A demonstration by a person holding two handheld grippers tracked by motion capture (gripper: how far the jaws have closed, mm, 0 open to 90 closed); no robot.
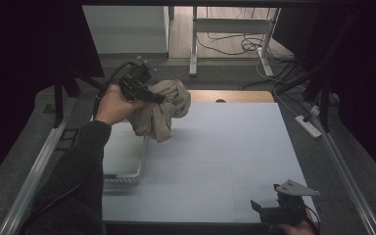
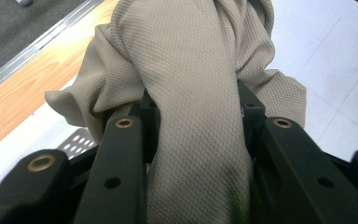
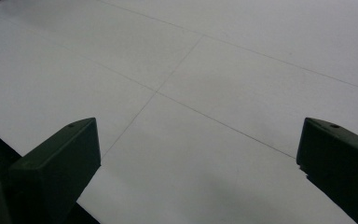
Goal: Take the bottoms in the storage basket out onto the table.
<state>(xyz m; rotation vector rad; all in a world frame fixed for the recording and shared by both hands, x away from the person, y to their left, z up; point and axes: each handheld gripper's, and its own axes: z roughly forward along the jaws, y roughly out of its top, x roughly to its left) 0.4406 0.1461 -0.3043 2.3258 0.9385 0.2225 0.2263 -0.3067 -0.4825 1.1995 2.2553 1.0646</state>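
A beige knit garment [image 1: 159, 110] hangs bunched in the air above the table's far left, over the edge of a white basket [image 1: 122, 174]. My left gripper [image 1: 157, 98] is shut on the garment. In the left gripper view the cloth [image 2: 191, 93] is pinched between both jaws and drapes down past them. My right gripper [image 1: 267, 208] rests low at the table's near right corner, held open. In the right gripper view its fingers [image 3: 60, 163] stand wide apart over bare white table [image 3: 205, 93] with nothing between them.
The white perforated basket stands at the table's left front, partly under the person's left sleeve [image 1: 73, 181]. A wooden strip [image 1: 230, 96] runs along the table's far edge. Metal rails [image 1: 39, 166] flank the table; a power strip [image 1: 309, 125] lies on the floor to the right.
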